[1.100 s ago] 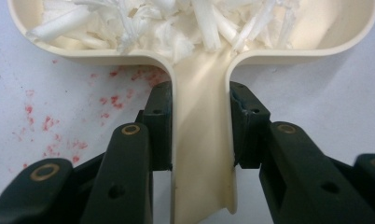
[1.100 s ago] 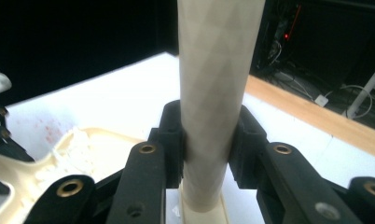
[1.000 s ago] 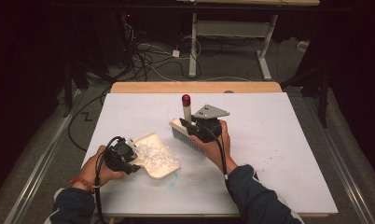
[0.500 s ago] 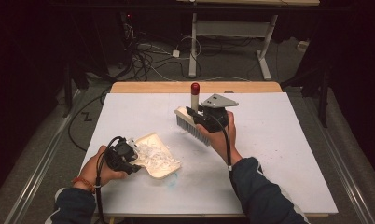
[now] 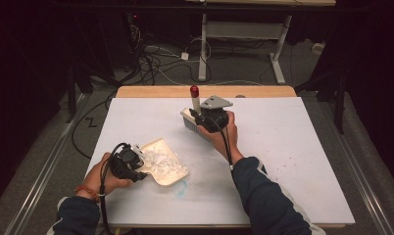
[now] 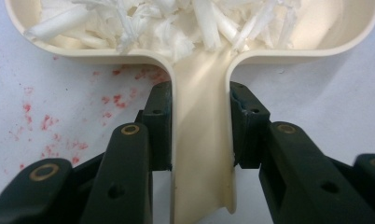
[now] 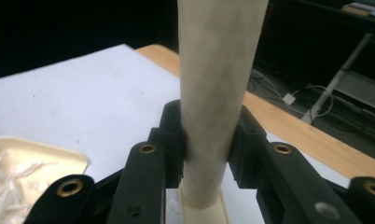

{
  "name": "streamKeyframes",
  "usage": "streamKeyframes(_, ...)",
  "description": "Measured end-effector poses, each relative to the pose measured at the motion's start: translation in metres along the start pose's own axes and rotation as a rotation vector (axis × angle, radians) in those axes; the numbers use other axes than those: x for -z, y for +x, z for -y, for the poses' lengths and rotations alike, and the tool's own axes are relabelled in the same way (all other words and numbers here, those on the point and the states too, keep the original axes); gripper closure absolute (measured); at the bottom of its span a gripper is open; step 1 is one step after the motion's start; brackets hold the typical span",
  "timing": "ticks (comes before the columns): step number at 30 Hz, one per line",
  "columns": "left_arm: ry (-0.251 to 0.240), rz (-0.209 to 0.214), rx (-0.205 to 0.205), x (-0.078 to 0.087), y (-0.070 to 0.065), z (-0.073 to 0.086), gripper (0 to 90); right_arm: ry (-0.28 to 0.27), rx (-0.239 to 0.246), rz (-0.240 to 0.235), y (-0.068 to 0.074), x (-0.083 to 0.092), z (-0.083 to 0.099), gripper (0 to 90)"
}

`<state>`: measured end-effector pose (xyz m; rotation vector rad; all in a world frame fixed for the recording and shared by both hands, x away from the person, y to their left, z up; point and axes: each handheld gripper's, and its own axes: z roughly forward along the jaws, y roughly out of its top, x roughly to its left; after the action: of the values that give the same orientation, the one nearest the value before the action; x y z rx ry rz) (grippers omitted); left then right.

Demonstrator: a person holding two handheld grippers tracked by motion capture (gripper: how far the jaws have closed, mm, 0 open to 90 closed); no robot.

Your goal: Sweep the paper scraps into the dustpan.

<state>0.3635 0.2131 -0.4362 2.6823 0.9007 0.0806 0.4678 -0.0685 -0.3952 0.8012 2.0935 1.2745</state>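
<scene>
A cream dustpan [image 5: 164,161] [image 6: 316,32] heaped with white paper shreds [image 5: 158,157] [image 6: 167,21] rests on the white tabletop [image 5: 283,147] at the near left. My left gripper [image 5: 136,164] [image 6: 200,100] is shut on its flat handle [image 6: 202,154]. Further back, near the table's middle, my right gripper [image 5: 205,117] [image 7: 208,116] is shut on the round cream handle [image 7: 216,84] of a brush. That handle stands upright with a red tip [image 5: 194,90], and the bristles [image 5: 189,122] hang to the left of the hand. The right gripper view catches a corner of the dustpan [image 7: 36,161] at its lower left.
Red specks [image 6: 50,121] dot the white surface beside the dustpan handle, and a faint blue mark [image 5: 181,188] lies just in front of the pan. A wooden strip [image 5: 151,91] edges the table's far side. Beyond it are floor cables [image 5: 151,58] and a desk frame [image 5: 244,29].
My right gripper has carried the brush away from the dustpan, toward the far side of the table. The left gripper and the dustpan have stayed put.
</scene>
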Motion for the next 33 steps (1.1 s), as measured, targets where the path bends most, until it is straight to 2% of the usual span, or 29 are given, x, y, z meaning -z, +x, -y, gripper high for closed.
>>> streamKeyframes(3, 0.001, 0.001, 0.002, -0.001, 0.000, 0.000, 63.0, 0.004, 0.025, -0.039, 0.011, -0.009, -0.001, 71.0)
streamKeyframes(8, 0.000, 0.001, 0.002, 0.001, 0.002, 0.002, 63.0, 0.010, 0.052, -0.109, 0.030, -0.009, -0.003, 70.8)
streamKeyframes(17, 0.008, -0.002, 0.018, 0.001, 0.003, 0.003, 63.0, -0.010, 0.091, -0.298, 0.070, 0.019, -0.002, 71.0)
streamKeyframes(18, 0.012, -0.002, 0.014, 0.001, 0.003, 0.002, 63.0, -0.014, 0.109, -0.308, 0.074, 0.022, -0.002, 71.0)
streamKeyframes(22, 0.014, -0.005, 0.011, 0.000, 0.003, 0.003, 63.0, -0.044, 0.122, -0.325, 0.079, 0.033, -0.008, 71.0)
streamKeyframes(26, 0.015, 0.003, 0.009, -0.002, 0.004, 0.004, 63.0, -0.066, 0.147, -0.308, 0.078, 0.041, -0.014, 71.0)
streamKeyframes(30, 0.014, 0.005, 0.010, -0.002, 0.004, 0.004, 63.0, -0.094, 0.095, -0.276, 0.059, 0.054, -0.023, 71.0)
streamKeyframes(31, 0.014, 0.005, 0.010, -0.002, 0.004, 0.004, 63.0, -0.094, 0.095, -0.276, 0.059, 0.054, -0.023, 71.0)
streamKeyframes(32, 0.014, 0.003, 0.008, -0.002, 0.003, 0.004, 63.0, -0.092, 0.065, -0.246, 0.049, 0.057, -0.021, 71.0)
streamKeyframes(33, 0.017, 0.004, 0.005, -0.002, 0.003, 0.003, 63.0, -0.091, 0.049, -0.242, 0.046, 0.058, -0.020, 71.0)
